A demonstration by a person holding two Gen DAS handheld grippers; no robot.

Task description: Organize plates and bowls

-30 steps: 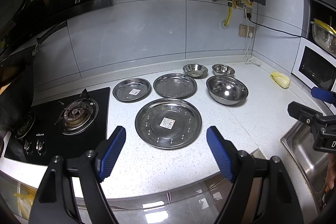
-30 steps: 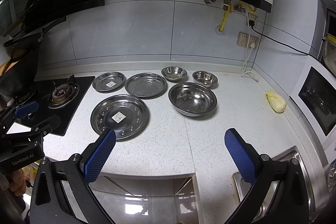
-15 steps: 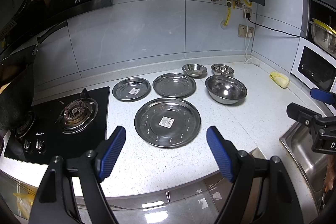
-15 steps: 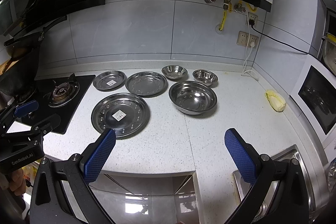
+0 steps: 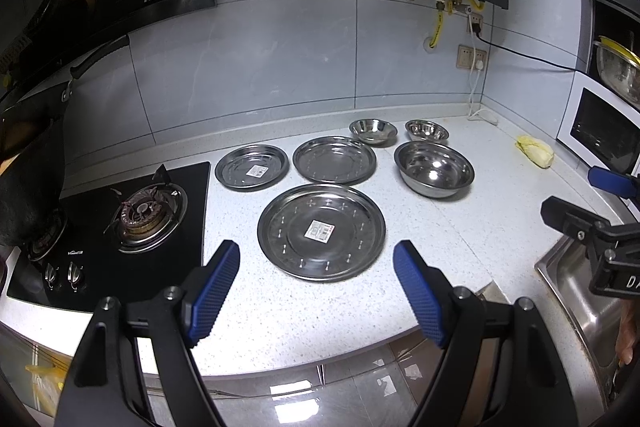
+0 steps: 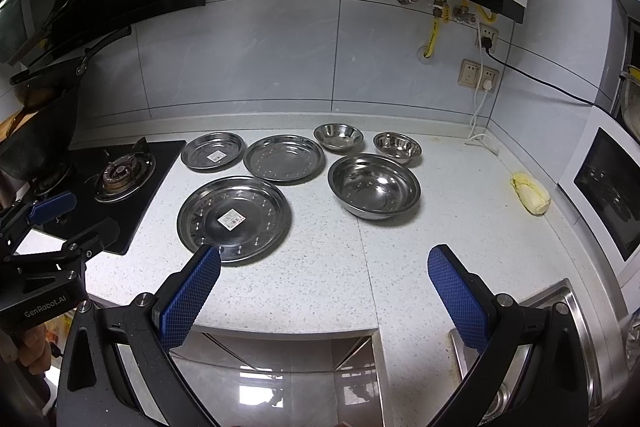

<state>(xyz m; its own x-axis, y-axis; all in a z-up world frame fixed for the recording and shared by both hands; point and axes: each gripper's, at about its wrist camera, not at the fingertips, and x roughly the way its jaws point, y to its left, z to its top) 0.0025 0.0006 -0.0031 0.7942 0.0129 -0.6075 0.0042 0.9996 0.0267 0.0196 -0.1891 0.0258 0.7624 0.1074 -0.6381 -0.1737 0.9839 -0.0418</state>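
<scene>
Though steel, bowls [image 6: 374,185] all empty

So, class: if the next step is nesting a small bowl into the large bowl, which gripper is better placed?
Probably the right gripper. It is open over the counter's front edge, and the large bowl and small bowls lie ahead between its fingers. The left gripper, also open, faces the large plate.

Grey-tiled wall [image 5: 280,59], speckled white counter [image 5: 312,315]

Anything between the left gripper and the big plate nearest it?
Nothing visible. The left gripper is open, held off the counter, and only bare surface lies between it and the large plate.
</scene>
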